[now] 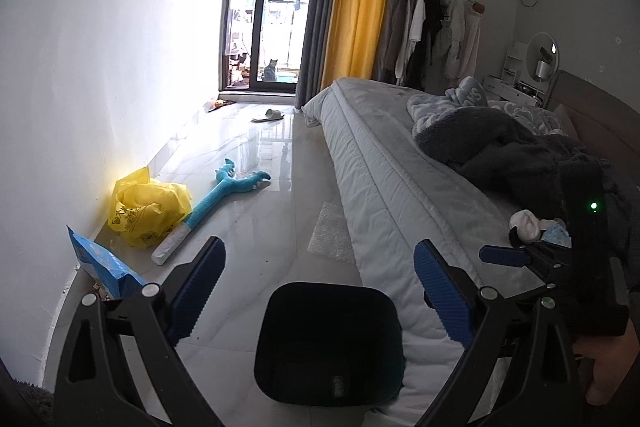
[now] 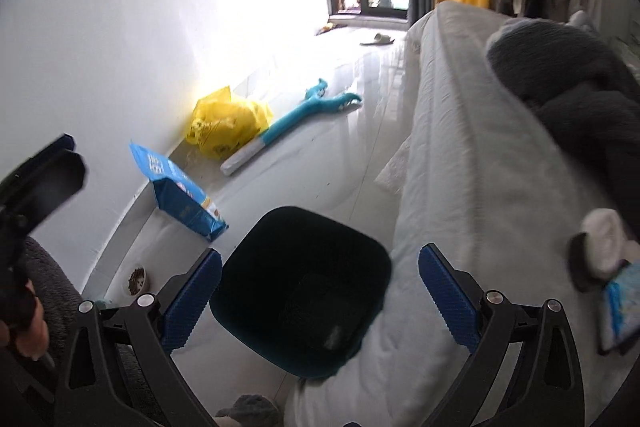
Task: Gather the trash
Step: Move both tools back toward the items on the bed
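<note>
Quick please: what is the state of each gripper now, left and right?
Left gripper: open, holding nothing.
Right gripper: open, holding nothing, above the dark bin.

A bare strip of floor (image 1: 256, 227) is left between wall and bed (image 1: 400, 195). It is narrowed by the black bin (image 1: 328, 339), yellow bag (image 1: 148, 211), blue packet (image 1: 100, 263) and plush toy (image 1: 224, 199).

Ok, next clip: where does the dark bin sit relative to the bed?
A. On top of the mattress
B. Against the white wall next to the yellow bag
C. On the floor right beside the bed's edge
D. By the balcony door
C: the dark bin stands on the tiled floor right against the side of the bed, well apart from the yellow bag at the wall.
</note>
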Demonstrator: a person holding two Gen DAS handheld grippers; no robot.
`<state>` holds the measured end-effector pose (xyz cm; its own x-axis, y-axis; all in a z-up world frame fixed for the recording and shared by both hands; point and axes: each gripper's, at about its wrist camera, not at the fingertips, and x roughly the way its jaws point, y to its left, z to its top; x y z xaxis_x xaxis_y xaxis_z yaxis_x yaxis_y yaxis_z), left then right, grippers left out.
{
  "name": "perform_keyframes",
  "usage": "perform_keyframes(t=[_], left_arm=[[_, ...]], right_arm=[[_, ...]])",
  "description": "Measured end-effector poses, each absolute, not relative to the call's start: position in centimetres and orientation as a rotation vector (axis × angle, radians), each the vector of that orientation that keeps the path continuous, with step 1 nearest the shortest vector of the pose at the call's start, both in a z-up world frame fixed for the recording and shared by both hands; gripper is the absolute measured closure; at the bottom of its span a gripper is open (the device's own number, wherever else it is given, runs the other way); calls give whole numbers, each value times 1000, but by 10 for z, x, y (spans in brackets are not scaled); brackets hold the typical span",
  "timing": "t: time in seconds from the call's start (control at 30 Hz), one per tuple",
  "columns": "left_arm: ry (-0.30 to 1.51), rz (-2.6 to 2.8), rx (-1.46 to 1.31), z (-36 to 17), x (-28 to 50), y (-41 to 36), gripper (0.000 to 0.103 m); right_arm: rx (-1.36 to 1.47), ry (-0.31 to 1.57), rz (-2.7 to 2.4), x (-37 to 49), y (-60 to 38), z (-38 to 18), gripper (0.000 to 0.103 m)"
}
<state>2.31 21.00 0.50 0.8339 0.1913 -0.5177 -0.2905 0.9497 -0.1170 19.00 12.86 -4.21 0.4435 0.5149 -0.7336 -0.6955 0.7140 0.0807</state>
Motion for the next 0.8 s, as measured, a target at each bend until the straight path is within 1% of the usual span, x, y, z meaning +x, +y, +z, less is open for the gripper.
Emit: perform_keyframes(t=[0.13, 0.3, 0.53, 0.8], left_arm=[[517, 209, -180, 12, 31, 187, 6], [508, 165, -183, 16, 42, 169, 6], [523, 110, -210, 9, 61, 145, 6], [571, 46, -216, -4, 88, 109, 6]], right_arm=[[-230, 764, 717, 184, 96, -23, 3], [-175, 736, 663, 182, 57, -16, 3], [-132, 710, 559, 190, 3, -13, 3], [-124, 709, 445, 201, -55, -25, 3]])
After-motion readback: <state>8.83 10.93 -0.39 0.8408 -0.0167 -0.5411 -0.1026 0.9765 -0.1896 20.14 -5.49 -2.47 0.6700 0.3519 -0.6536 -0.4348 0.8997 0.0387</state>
